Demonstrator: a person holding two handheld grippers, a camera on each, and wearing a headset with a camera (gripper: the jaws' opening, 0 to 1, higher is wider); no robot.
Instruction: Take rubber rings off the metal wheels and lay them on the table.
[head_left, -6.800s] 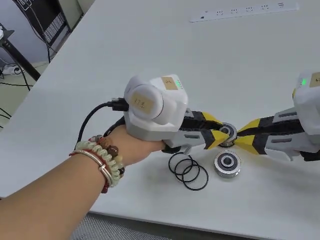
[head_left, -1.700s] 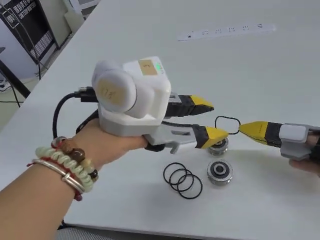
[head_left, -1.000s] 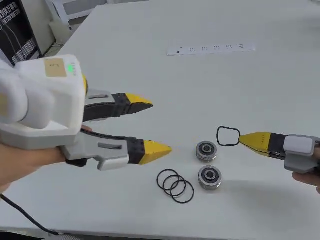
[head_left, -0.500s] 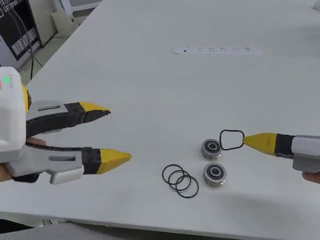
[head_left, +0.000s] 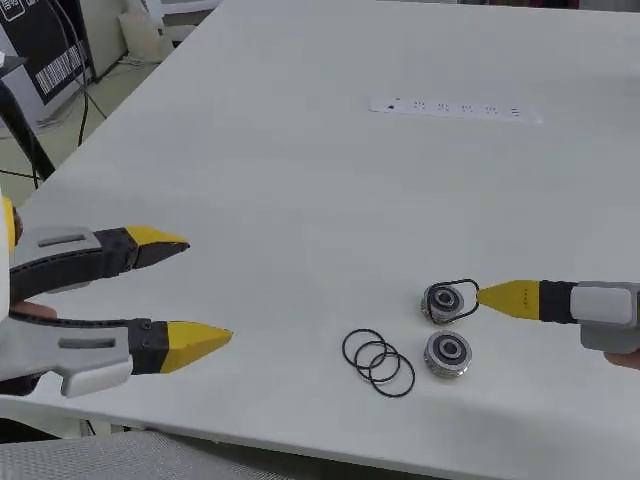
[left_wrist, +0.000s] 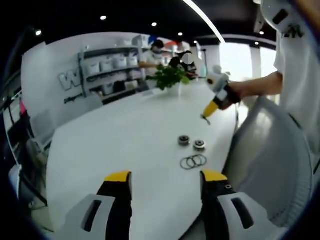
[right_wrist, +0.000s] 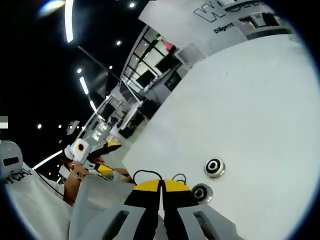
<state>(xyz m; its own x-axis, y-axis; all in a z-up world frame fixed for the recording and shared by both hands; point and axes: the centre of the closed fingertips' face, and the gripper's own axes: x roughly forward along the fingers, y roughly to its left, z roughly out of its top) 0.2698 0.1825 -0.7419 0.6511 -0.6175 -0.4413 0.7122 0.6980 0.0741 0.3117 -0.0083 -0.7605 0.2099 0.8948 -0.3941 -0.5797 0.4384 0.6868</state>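
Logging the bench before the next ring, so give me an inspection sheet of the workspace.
surface: white table
job's things: far wheel, near wheel; three rings overlapping beside the near wheel; fourth ring held over the far wheel
clutter: power strip
grippers: left gripper open, apart from the parts; right gripper shut on the fourth ring
cables: floor cable
surroundings: shelves, plant, people

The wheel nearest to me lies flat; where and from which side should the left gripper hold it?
Probably across the outer rim of the near wheel, with the open left gripper coming down from above: it lies flat, and the loose rings lie close on its left.
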